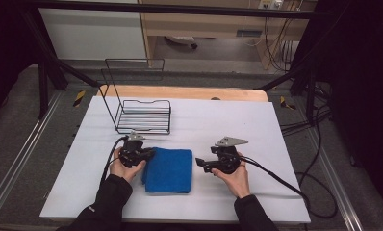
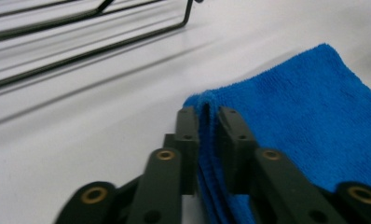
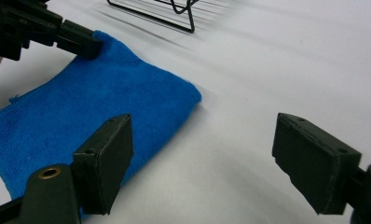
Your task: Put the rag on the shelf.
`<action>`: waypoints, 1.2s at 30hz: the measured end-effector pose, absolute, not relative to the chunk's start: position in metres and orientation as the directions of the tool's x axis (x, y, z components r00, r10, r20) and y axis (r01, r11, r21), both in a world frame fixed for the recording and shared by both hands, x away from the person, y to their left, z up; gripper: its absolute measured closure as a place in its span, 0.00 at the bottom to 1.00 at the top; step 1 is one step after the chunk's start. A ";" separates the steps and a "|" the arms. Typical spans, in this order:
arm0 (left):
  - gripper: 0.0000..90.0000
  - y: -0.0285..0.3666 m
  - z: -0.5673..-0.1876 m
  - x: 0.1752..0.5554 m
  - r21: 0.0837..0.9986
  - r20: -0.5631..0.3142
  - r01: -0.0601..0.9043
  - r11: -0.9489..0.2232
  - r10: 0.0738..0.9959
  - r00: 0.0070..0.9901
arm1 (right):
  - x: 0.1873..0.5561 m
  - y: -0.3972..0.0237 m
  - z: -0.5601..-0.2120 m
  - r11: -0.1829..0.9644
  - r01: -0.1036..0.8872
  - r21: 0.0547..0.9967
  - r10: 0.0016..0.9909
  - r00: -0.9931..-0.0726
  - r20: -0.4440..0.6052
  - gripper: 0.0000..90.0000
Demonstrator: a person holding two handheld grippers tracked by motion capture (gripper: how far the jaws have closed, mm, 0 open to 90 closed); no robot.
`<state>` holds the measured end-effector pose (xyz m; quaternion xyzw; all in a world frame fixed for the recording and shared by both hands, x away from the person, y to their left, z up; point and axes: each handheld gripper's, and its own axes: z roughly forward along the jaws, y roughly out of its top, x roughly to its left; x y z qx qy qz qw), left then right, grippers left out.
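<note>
Right behind the blue towel [image 1: 168, 170] stands a black wire rack [image 1: 144, 116], nothing else near. White table [image 1: 237, 120], dark frame and cables around. Left gripper [image 2: 207, 122] pinches the towel's folded left edge; right gripper [image 3: 200, 154] gapes, holding nothing, just right of it. Free table right of the towel.

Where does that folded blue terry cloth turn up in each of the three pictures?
High view: folded blue terry cloth lies at centre, between both hands.
Left gripper view: right half, its folded edge pinched between the jaws.
Right gripper view: left side.
Shared landmark: black wire rack, beyond the cloth in each.
</note>
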<state>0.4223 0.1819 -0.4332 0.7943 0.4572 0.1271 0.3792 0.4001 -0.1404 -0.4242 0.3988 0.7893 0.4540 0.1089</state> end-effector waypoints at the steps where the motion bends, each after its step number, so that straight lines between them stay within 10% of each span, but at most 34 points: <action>1: 0.77 0.183 -0.435 0.427 0.725 -0.152 0.622 -0.295 0.813 0.562 | 0.401 -0.139 -0.424 0.273 0.532 0.802 0.727 -0.660 0.190 0.23; 18: 0.82 0.184 -0.447 0.444 0.680 -0.185 0.658 -0.325 0.792 0.583 | 0.419 -0.115 -0.432 0.299 0.565 0.769 0.724 -0.659 0.203 0.33; 36: 0.91 0.184 -0.449 0.444 0.680 -0.200 0.659 -0.321 0.784 0.588 | 0.450 -0.090 -0.452 0.296 0.668 0.683 0.757 -0.600 0.258 0.81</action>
